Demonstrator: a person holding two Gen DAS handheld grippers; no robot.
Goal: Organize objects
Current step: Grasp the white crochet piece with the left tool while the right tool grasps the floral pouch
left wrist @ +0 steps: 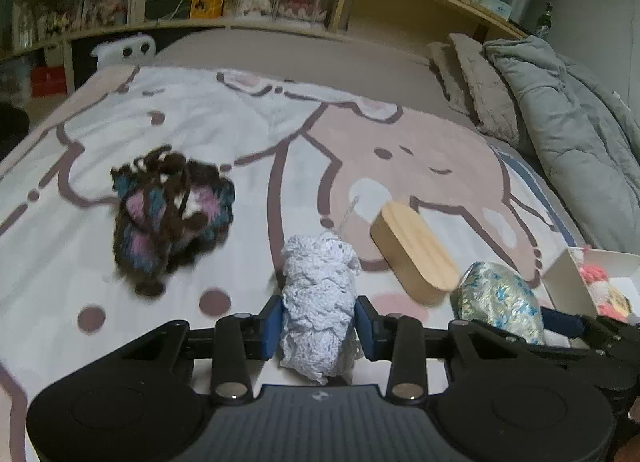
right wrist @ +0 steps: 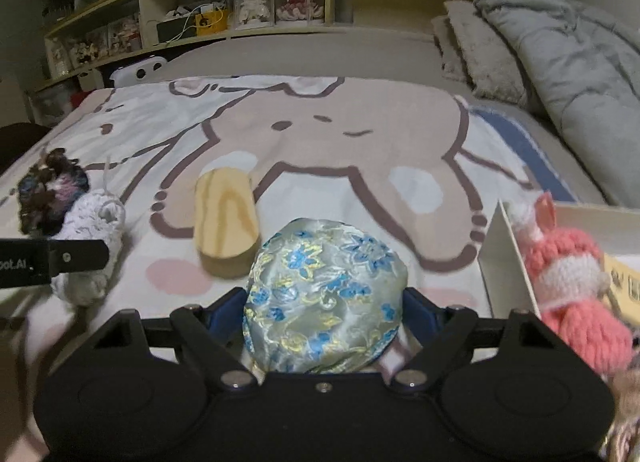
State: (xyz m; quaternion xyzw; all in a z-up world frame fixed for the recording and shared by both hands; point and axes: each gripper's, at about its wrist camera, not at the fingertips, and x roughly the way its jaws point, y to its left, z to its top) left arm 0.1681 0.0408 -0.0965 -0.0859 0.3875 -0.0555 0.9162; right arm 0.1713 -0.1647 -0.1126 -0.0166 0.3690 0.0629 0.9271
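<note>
At the left edge of your right wrist view, the black body of the left tongs (right wrist: 54, 260) carries white lettering, cut off by the frame, reading "oot.AI". No other text is legible.

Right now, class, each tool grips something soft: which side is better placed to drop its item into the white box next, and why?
Right. The right tool holds the flowered pouch directly beside the white box. The left tool, gripping the white lace bundle, sits farther away, with the right tool between it and the box.
</note>
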